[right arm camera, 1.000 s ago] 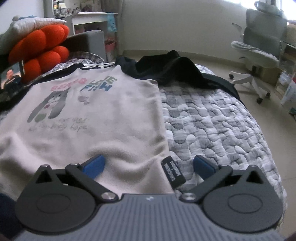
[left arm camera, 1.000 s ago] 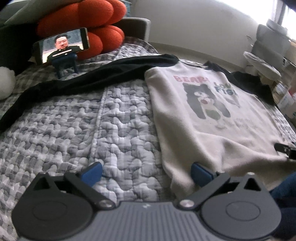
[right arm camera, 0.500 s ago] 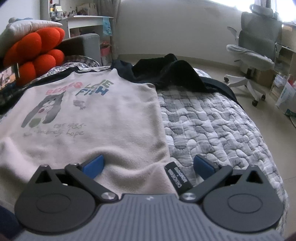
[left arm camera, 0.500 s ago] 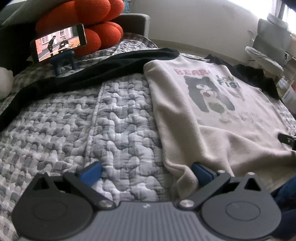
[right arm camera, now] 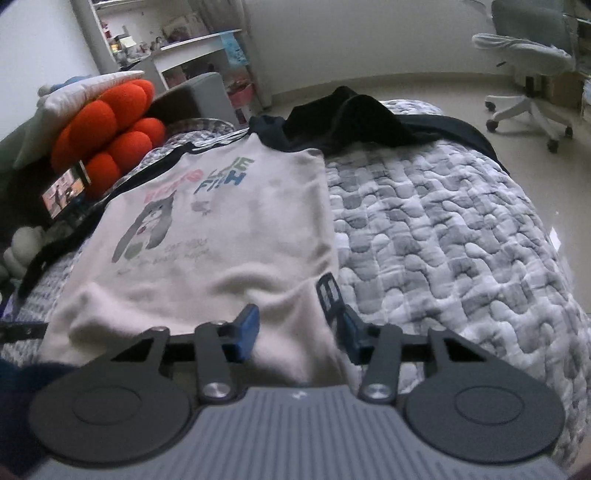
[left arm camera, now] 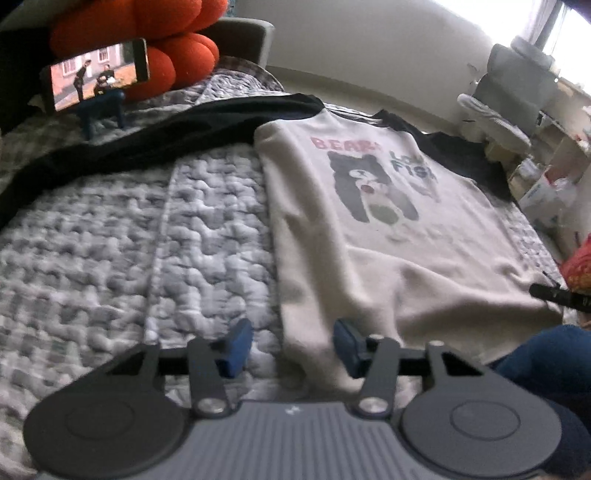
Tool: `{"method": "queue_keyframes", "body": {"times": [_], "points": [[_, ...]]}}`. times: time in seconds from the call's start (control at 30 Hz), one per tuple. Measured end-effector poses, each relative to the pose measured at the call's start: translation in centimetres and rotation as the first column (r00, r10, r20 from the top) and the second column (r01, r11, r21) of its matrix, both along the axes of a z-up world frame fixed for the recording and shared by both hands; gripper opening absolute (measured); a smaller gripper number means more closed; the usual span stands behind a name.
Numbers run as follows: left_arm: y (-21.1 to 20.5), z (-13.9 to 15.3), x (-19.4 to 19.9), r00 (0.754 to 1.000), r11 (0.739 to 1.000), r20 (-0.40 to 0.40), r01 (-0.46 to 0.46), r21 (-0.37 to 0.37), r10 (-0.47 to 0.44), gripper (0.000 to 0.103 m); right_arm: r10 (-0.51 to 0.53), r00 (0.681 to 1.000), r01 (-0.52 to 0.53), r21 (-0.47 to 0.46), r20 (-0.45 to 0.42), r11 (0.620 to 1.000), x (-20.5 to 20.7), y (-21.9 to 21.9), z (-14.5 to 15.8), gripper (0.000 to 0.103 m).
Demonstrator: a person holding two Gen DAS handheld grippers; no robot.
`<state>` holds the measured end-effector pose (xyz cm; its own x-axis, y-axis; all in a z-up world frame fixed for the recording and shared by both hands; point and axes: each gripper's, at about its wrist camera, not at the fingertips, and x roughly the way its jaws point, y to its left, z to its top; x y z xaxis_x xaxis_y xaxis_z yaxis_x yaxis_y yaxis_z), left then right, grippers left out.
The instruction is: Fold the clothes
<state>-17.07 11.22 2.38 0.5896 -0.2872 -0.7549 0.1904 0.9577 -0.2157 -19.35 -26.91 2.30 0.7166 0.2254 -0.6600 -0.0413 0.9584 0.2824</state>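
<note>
A cream sweatshirt (left arm camera: 369, 229) with a bear print and black sleeves lies flat on the quilted bed cover (left arm camera: 110, 240). My left gripper (left arm camera: 291, 347) is at its near left hem corner. Its jaws are closing, with the bunched hem between them: the right pad touches the cloth and the left pad stands off it. My right gripper (right arm camera: 299, 332) is at the near right corner of the sweatshirt (right arm camera: 229, 229). Its jaws are also closing around the hem. A black label tag (right arm camera: 328, 291) sticks up by its right pad.
A phone on a blue stand (left arm camera: 96, 74) plays in front of an orange cushion (left arm camera: 147, 29) at the head of the bed. An office chair (right arm camera: 528, 62) stands on the floor to the right. A person's blue-clad leg (left arm camera: 546, 362) is near the hem.
Both grippers' jaws have narrowed from wide open onto the hem corners. The hem has bunched up at both corners, and the label tag now stands up. The right gripper has shifted and tilted slightly.
</note>
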Motion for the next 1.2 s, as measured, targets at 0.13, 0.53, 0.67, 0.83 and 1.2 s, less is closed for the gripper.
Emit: {"method": "queue_keyframes", "body": {"times": [0.13,0.53,0.67,0.83,1.2], "points": [[-0.3,-0.1,0.1,1.0,0.999,0.013,0.023,-0.029,-0.022,0.043,0.038,0.999,-0.038,-0.059,-0.002,0.998,-0.1,1.2,-0.1,0.018],[0.6,0.1,0.2,1.0,0.996,0.005,0.003,-0.091,-0.003,0.01,-0.011,1.0,0.01,0.057,0.012,0.998,-0.3,0.0,1.4,0.01],[1.7,1.2,-0.8,1.0,0.989,0.025,-0.009,-0.147,0.013,0.008,-0.039,0.999,0.033,0.182,0.03,0.983,-1.1,-1.4,3.1,0.009],[2.0,0.4,-1.3,1.0,0.988,0.023,-0.016,-0.156,0.02,0.009,-0.035,0.999,0.032,0.166,0.014,0.986,-1.3,-1.6,3.2,0.009],[1.5,-1.3,-2.2,0.999,0.982,0.035,-0.019,-0.19,0.026,0.042,-0.064,0.997,0.07,0.141,-0.048,0.988,-1.8,-2.1,-0.1,0.025]]}}
